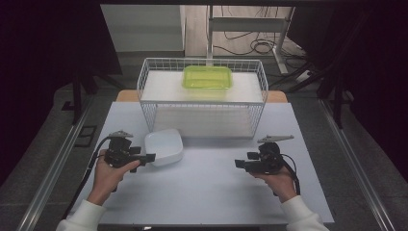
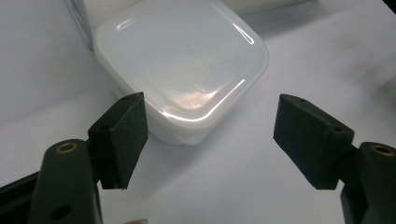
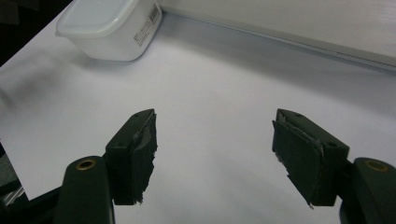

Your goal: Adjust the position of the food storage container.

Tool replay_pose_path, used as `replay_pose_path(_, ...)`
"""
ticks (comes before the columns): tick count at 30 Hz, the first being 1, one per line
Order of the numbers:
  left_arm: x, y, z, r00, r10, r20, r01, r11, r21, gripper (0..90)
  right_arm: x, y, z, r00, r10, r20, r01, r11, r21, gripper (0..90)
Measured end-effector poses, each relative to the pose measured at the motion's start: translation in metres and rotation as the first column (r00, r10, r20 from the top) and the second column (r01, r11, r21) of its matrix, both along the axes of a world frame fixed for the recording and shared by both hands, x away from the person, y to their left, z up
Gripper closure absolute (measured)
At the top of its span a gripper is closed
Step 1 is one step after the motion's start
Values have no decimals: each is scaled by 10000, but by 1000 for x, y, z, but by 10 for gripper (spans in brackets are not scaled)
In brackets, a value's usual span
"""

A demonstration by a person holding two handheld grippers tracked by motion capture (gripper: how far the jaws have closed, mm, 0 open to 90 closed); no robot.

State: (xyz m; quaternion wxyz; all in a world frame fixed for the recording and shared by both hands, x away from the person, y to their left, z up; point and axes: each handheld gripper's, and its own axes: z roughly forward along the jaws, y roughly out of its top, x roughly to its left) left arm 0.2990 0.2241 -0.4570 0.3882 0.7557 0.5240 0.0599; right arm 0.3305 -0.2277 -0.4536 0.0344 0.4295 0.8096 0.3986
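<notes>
The right gripper (image 3: 215,158) occupies the lower part of the frame, its two black jaws rising from the bottom edge and standing wide apart with nothing between them. The pads (image 3: 140,158) carry worn, ragged facing. Beneath lies the flat white table surface (image 3: 210,93). In the upper left sits a translucent white rectangular plastic container with lid (image 3: 109,28), a barcode label on its side. A pale board edge (image 3: 303,28) crosses the upper right.

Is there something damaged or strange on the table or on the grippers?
Yes. The pads on the right gripper's fingers look torn and ragged at the edges, while the left gripper's look smooth. The white lidded container on the table sits upright, and nothing is spilled.
</notes>
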Motion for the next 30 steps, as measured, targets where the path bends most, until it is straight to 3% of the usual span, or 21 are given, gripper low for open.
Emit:
replay_pose_path(9,13,7,-1,9999,158,-71,-158,9998,-124,292,4,-1,-3,9999,-77,-93,76,10000,-41,304)
replay_pose_path(16,30,0,4,10000,10,80,-10,10000,-19,334,-1,-6,-4,9996,-236,-182,233,9996,-140,304)
replay_pose_path(23,47,2,7,9993,364,98,-364,9993,13,474,-2,-3,-4,9996,-237,-150,236,9996,-124,305)
replay_pose_path(30,60,3,5,9986,534,-16,-534,9986,-24,521,-1,-5,-4,9988,-478,-90,477,9988,-100,309)
